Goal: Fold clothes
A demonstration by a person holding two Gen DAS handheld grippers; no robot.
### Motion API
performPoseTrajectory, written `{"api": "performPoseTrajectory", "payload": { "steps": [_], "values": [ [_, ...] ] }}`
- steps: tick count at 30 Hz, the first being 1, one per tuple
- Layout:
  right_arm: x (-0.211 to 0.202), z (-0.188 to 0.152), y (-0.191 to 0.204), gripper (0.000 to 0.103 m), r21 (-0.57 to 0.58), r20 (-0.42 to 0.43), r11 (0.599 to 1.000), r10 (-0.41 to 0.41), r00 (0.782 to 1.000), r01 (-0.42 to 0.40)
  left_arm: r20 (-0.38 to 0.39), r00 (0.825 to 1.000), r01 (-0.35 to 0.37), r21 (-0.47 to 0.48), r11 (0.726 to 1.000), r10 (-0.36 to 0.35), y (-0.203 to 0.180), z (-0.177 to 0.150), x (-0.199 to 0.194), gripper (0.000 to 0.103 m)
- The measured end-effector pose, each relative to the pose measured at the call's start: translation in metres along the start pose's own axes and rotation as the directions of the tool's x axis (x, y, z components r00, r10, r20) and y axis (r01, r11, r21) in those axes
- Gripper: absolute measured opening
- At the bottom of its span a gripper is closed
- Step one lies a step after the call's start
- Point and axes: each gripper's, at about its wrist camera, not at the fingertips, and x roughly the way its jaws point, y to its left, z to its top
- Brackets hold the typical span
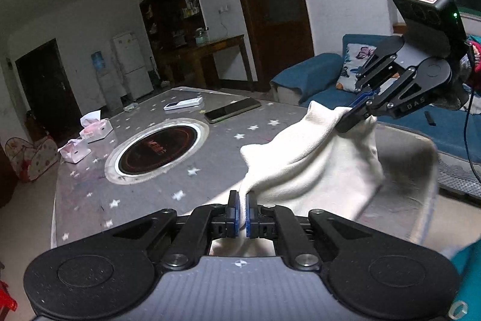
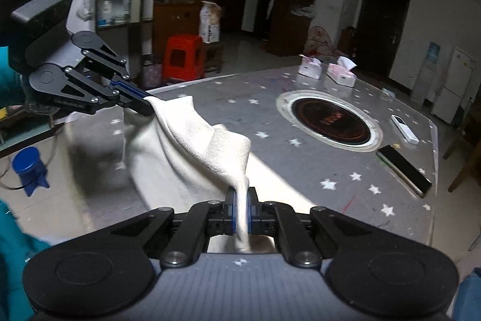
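A white cloth [image 1: 312, 164] hangs lifted between both grippers above the near corner of the grey star-patterned table [image 1: 192, 170]. My left gripper [image 1: 243, 200] is shut on one edge of the cloth, which passes between its blue pads. The right gripper [image 1: 345, 125] shows at the upper right of the left wrist view, pinching the cloth's other edge. In the right wrist view my right gripper [image 2: 241, 199] is shut on the cloth [image 2: 192, 149], and the left gripper [image 2: 147, 107] holds the far corner at upper left. The cloth sags between them, its lower part draped down.
A round black cooktop [image 1: 157, 151] is set into the table's middle. Beyond it lie a white remote [image 1: 183, 103], a dark phone [image 1: 233, 109] and two pink tissue packs [image 1: 96, 130]. A blue sofa [image 1: 315, 80] stands to the right, a red stool [image 2: 183, 57] beyond the table.
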Motion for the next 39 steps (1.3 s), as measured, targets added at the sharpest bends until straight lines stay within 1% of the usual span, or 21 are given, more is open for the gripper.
{"api": "performPoseTrajectory", "payload": {
  "steps": [2, 5, 7, 10, 12, 16, 17, 18, 20, 21, 22, 25, 27, 28, 31, 32, 35, 38, 39],
  "values": [
    [0.014, 0.006, -0.015, 0.005, 0.01, -0.008, 1.0, -0.012, 1.0, 0.012, -0.013, 1.0, -0.01, 0.014, 1.0, 0.01, 0.01, 0.007, 0.018, 0.004],
    [0.036, 0.014, -0.037, 0.005, 0.03, -0.024, 0.999, -0.027, 0.999, 0.027, -0.044, 0.999, -0.021, 0.005, 1.0, 0.021, 0.027, 0.012, 0.047, 0.004],
    [0.05, 0.015, -0.048, 0.005, 0.045, -0.036, 0.998, -0.032, 0.999, 0.033, -0.072, 0.997, -0.024, -0.017, 1.0, 0.023, 0.038, 0.014, 0.072, 0.004],
    [0.08, 0.013, -0.067, 0.005, 0.083, -0.067, 0.995, -0.046, 0.997, 0.052, -0.111, 0.993, -0.051, -0.018, 0.999, 0.049, 0.046, 0.009, 0.107, 0.004],
    [0.104, 0.007, -0.077, 0.005, 0.115, -0.086, 0.99, -0.072, 0.994, 0.082, -0.141, 0.988, -0.071, -0.031, 0.997, 0.066, 0.051, 0.004, 0.133, 0.004],
    [0.14, -0.006, -0.09, 0.006, 0.196, -0.128, 0.971, -0.113, 0.985, 0.136, -0.19, 0.976, -0.121, -0.062, 0.991, 0.107, 0.057, -0.006, 0.171, 0.005],
    [0.145, -0.009, -0.09, 0.007, 0.209, -0.136, 0.967, -0.118, 0.984, 0.145, -0.195, 0.974, -0.133, -0.064, 0.989, 0.118, 0.057, -0.009, 0.176, 0.008],
    [0.15, -0.013, -0.091, 0.011, 0.223, -0.144, 0.963, -0.123, 0.982, 0.153, -0.201, 0.971, -0.145, -0.069, 0.987, 0.129, 0.058, -0.011, 0.181, 0.008],
    [0.154, -0.019, -0.096, 0.012, 0.267, -0.152, 0.951, -0.119, 0.981, 0.156, -0.2, 0.968, -0.168, -0.077, 0.983, 0.15, 0.06, -0.011, 0.184, 0.013],
    [0.154, -0.02, -0.098, 0.015, 0.274, -0.148, 0.949, -0.117, 0.982, 0.155, -0.2, 0.966, -0.18, -0.082, 0.98, 0.161, 0.062, -0.012, 0.185, 0.021],
    [0.151, -0.019, -0.101, 0.018, 0.283, -0.143, 0.945, -0.126, 0.982, 0.162, -0.2, 0.965, -0.192, -0.086, 0.978, 0.172, 0.063, -0.012, 0.186, 0.024],
    [0.142, -0.013, -0.105, 0.018, 0.292, -0.128, 0.939, -0.148, 0.981, 0.18, -0.2, 0.959, -0.225, -0.099, 0.969, 0.202, 0.068, -0.012, 0.182, 0.024],
    [0.135, -0.005, -0.105, 0.018, 0.298, -0.101, 0.94, -0.139, 0.985, 0.164, -0.197, 0.956, -0.241, -0.112, 0.964, 0.216, 0.068, -0.01, 0.174, 0.024],
    [0.132, -0.001, -0.105, 0.018, 0.301, -0.088, 0.941, -0.135, 0.987, 0.155, -0.189, 0.958, -0.241, -0.121, 0.963, 0.216, 0.068, -0.009, 0.168, 0.024],
    [0.135, 0.007, -0.1, 0.018, 0.315, -0.071, 0.944, -0.083, 0.994, 0.102, -0.159, 0.97, -0.203, -0.132, 0.97, 0.182, 0.056, -0.005, 0.15, 0.023],
    [0.141, 0.009, -0.096, 0.018, 0.317, -0.072, 0.946, -0.05, 0.996, 0.071, -0.151, 0.974, -0.187, -0.126, 0.974, 0.167, 0.05, -0.005, 0.145, 0.023],
    [0.158, 0.013, -0.087, 0.018, 0.304, -0.087, 0.952, -0.014, 0.996, 0.04, -0.14, 0.982, -0.143, -0.092, 0.985, 0.129, 0.03, -0.009, 0.133, 0.022],
    [0.177, 0.013, -0.087, 0.018, 0.33, -0.108, 0.944, 0.003, 0.994, 0.033, -0.159, 0.983, -0.109, -0.078, 0.991, 0.096, 0.017, -0.018, 0.13, 0.022],
    [0.182, 0.012, -0.087, 0.018, 0.332, -0.118, 0.943, 0.002, 0.993, 0.038, -0.168, 0.981, -0.109, -0.072, 0.991, 0.096, 0.015, -0.022, 0.131, 0.023]
  ]
}}
